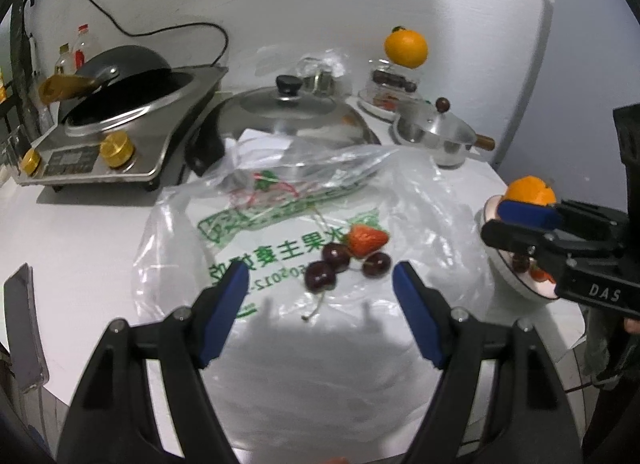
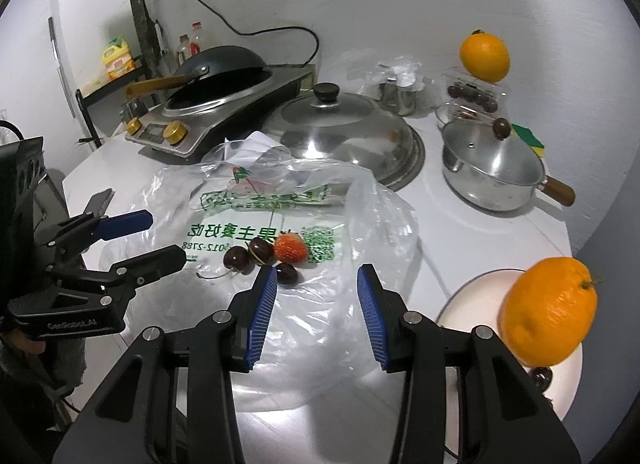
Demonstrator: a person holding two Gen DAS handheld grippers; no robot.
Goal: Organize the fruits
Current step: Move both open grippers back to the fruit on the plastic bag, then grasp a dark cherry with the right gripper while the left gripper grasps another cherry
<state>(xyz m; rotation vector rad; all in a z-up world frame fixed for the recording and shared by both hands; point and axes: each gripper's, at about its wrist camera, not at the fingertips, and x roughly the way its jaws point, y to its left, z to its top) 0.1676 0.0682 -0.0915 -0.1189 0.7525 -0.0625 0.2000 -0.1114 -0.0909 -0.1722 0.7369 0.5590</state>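
A strawberry (image 1: 366, 239) and three dark cherries (image 1: 337, 257) lie on a clear plastic bag with green print (image 1: 280, 248) on the white counter. My left gripper (image 1: 320, 284) is open and empty, just short of the cherries. My right gripper (image 2: 317, 284) is open and empty, near the same fruit (image 2: 290, 249). It also shows in the left wrist view (image 1: 508, 220) over a white plate (image 1: 516, 284). The plate (image 2: 480, 292) holds an orange (image 2: 548, 310) and a cherry (image 2: 542, 376). The left gripper shows at left in the right wrist view (image 2: 164, 238).
A wok on a steel induction cooker (image 1: 120, 136) stands back left. A big steel lid (image 1: 296, 112), a small lidded saucepan (image 1: 436, 136) and a second orange on clear fruit boxes (image 1: 405, 49) stand behind. A phone (image 1: 24, 328) lies at the left edge.
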